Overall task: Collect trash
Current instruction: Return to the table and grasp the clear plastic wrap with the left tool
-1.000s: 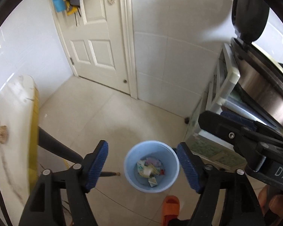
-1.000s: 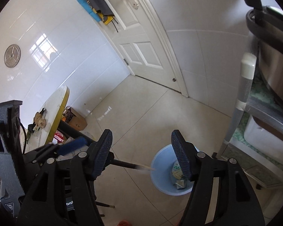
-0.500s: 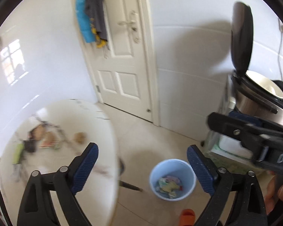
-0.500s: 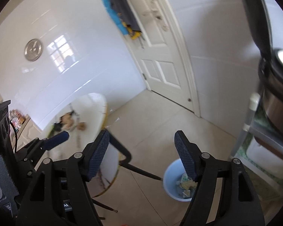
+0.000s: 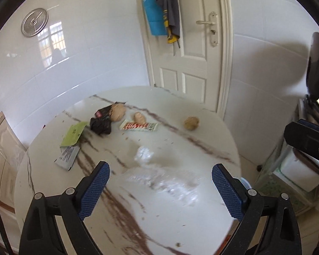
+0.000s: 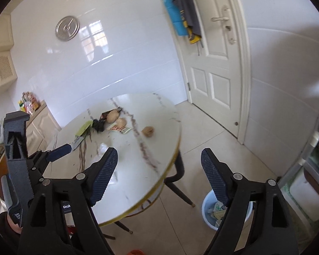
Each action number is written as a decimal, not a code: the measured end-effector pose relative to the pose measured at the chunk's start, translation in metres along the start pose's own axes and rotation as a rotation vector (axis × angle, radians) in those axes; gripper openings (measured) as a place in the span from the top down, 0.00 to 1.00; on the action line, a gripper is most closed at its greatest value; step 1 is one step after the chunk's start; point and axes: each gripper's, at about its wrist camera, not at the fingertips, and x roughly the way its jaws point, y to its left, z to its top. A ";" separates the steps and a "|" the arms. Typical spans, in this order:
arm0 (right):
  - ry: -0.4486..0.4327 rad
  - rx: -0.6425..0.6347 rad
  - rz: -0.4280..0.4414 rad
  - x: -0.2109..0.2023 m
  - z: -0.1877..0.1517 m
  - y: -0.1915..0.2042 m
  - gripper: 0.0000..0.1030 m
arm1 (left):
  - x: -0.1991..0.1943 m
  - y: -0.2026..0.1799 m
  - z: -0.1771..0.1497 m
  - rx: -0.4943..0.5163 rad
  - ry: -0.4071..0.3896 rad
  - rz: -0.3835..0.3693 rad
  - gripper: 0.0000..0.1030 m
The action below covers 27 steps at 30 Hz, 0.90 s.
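Trash lies on the round marble table (image 5: 202,212): clear crumpled plastic wrap (image 5: 163,182) nearest, a green packet (image 5: 73,136), a grey-white packet (image 5: 67,157), a black crumpled bag (image 5: 101,125), a red-white wrapper (image 5: 138,126) and brown paper balls (image 5: 191,123). My left gripper (image 5: 160,188) is open and empty above the plastic wrap. My right gripper (image 6: 159,175) is open and empty, over the table's edge (image 6: 172,159). The blue bin (image 6: 208,212) with trash stands on the floor below it.
A white door (image 5: 191,63) with hanging clothes is behind the table. A rice cooker on a shelf (image 5: 308,159) stands at the right. A cabinet (image 6: 40,125) is at the left wall. The right gripper's body (image 5: 306,140) shows at the left view's right edge.
Both grippers have swung up and left, away from the blue bin on the floor toward the table. The tabletop trash has come into view. Both stay open.
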 end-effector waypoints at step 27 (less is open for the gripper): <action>0.121 -0.096 0.041 0.096 0.009 0.028 0.23 | 0.081 0.050 0.013 -0.052 0.119 -0.157 0.77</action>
